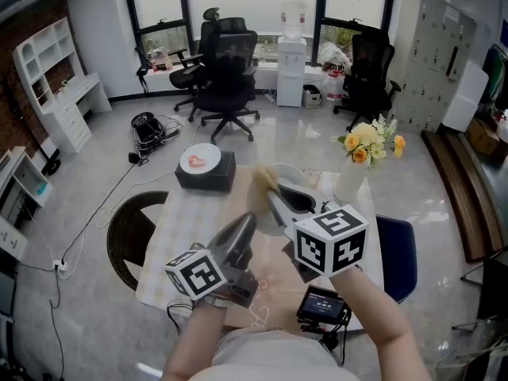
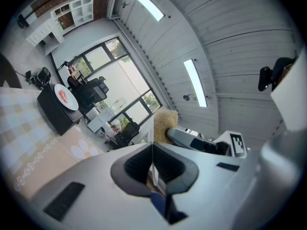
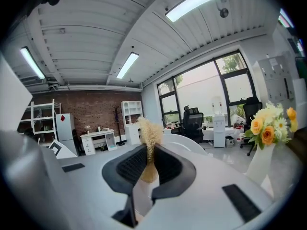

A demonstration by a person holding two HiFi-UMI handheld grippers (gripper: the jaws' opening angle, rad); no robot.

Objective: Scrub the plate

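A white plate [image 1: 302,175] is held up on edge above the table, between the two grippers. My left gripper [image 1: 249,222] grips it from below; in the left gripper view its jaws [image 2: 152,166] are shut on the plate's thin rim [image 2: 152,150]. My right gripper [image 1: 275,198] is shut on a tan fibrous scrubber [image 1: 263,182], whose tuft sticks out past the jaws [image 3: 148,163] and lies against the plate's face [image 3: 186,145]. The scrubber [image 3: 149,137] fills the gap between the right pads. From the left gripper view the scrubber [image 2: 165,123] shows just beyond the rim.
A second plate [image 1: 200,159] with a red mark lies on a black box [image 1: 208,177] at the table's far left. A white vase of yellow flowers [image 1: 359,159] stands at the far right. A small screen device [image 1: 322,305] sits near my body. Office chairs [image 1: 226,78] stand beyond the table.
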